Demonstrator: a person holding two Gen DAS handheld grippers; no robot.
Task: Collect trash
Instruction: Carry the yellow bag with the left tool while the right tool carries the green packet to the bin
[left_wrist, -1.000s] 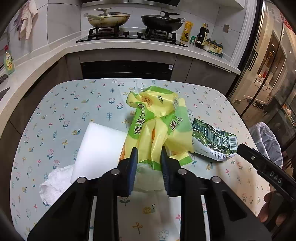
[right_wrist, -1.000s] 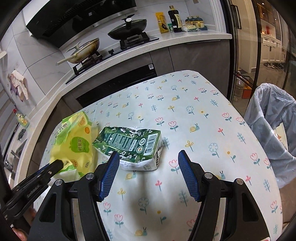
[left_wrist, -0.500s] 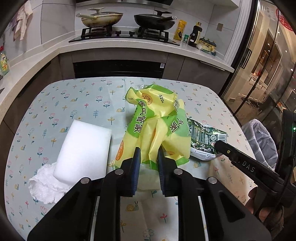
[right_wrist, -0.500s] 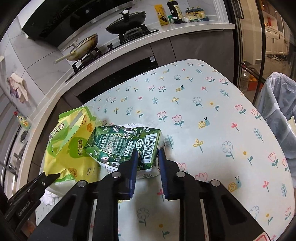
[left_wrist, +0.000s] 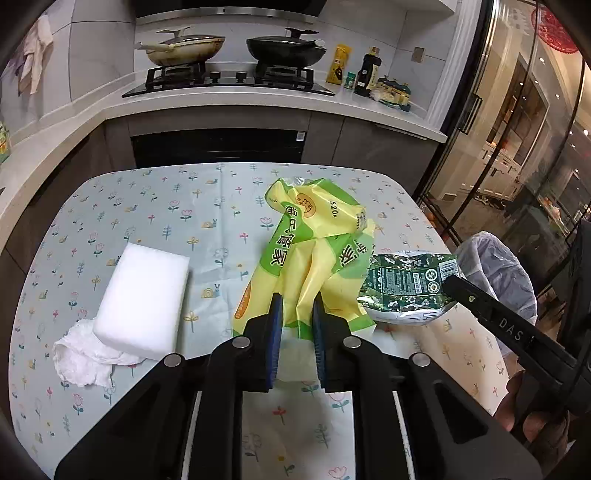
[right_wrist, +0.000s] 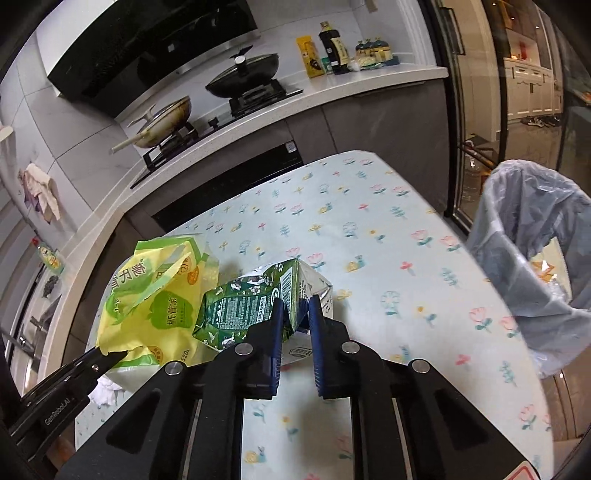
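A crumpled yellow and green plastic bag (left_wrist: 314, 236) hangs up off the flowered table (left_wrist: 147, 206). My left gripper (left_wrist: 297, 301) is shut on its lower end, and its jaws are still closing on the film. A flattened green carton (right_wrist: 240, 306) is pinched at its edge by my right gripper (right_wrist: 296, 302), whose jaws are also still closing. The carton (left_wrist: 406, 284) sits just right of the bag and tilts above the cloth. In the right wrist view the bag (right_wrist: 155, 291) is at the left, beside the carton.
A white foam block (left_wrist: 144, 299) lies on the table's left, partly over a crumpled tissue (left_wrist: 81, 354). A bin lined with a grey bag (right_wrist: 517, 229) stands off the table's right edge. A counter with a stove and pans runs behind.
The right jaws went from wide open around the carton to shut on it, and the carton tilted up. The left gripper drew back with the bag, pulling it clear of the foam block.
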